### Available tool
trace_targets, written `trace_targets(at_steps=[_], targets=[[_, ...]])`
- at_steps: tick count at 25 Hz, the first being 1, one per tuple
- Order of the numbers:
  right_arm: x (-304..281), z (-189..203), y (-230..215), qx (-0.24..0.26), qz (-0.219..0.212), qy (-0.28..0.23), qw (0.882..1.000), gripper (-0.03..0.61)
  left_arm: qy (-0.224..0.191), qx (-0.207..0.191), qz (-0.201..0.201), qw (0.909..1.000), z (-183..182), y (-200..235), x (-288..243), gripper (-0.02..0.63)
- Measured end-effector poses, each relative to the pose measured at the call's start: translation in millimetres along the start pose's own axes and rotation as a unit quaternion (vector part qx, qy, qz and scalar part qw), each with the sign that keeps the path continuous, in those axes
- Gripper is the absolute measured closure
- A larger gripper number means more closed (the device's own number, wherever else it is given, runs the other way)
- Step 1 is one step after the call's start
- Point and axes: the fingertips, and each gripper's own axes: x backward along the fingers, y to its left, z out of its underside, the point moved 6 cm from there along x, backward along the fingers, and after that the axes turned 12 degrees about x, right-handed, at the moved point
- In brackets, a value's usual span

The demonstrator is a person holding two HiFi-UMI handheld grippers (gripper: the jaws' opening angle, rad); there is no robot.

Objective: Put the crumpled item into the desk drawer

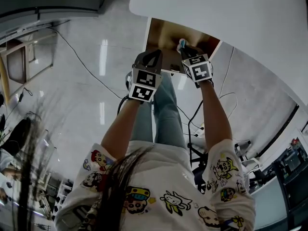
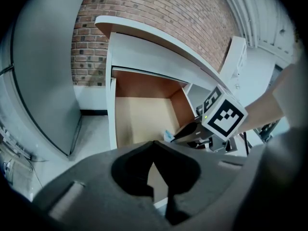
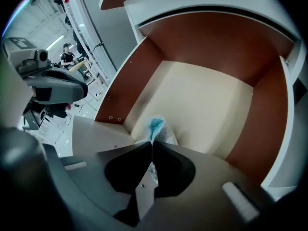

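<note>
While above drawer [image 3: 202, 105], item [image 3: 156, 127] between right jaws

Dim, fisheye-warped edges — floor glare

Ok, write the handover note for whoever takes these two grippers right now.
Right gripper: jaws shut on the crumpled blue-and-white wrapper, held over the near end of the drawer's floor.
Left gripper: jaws together, nothing between them, in front of the drawer and beside the right gripper.
Open desk drawer, with a white front, red-brown walls and a pale floor: pulled out under the white desk top.
Done: drawer open, wrapper gripped and over it.
Left: open the right jaws to drop the wrapper in, then probably close the drawer.
</note>
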Motion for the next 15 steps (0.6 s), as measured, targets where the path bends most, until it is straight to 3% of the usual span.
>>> trace_targets(at_steps=[8,15], targets=[[-16.1,1.4,2.4,0.002,-0.036,0.04,0.999,0.554,0.008,0.014,0.002,0.9999,6.3,1.0,-6.1,0.617],[-16.9,5.9,-0.6,-0.014,-0.034,0.044,0.998,0.532,0.012,0.02,0.0,0.9997,10.4,2.0,-9.9,0.617]])
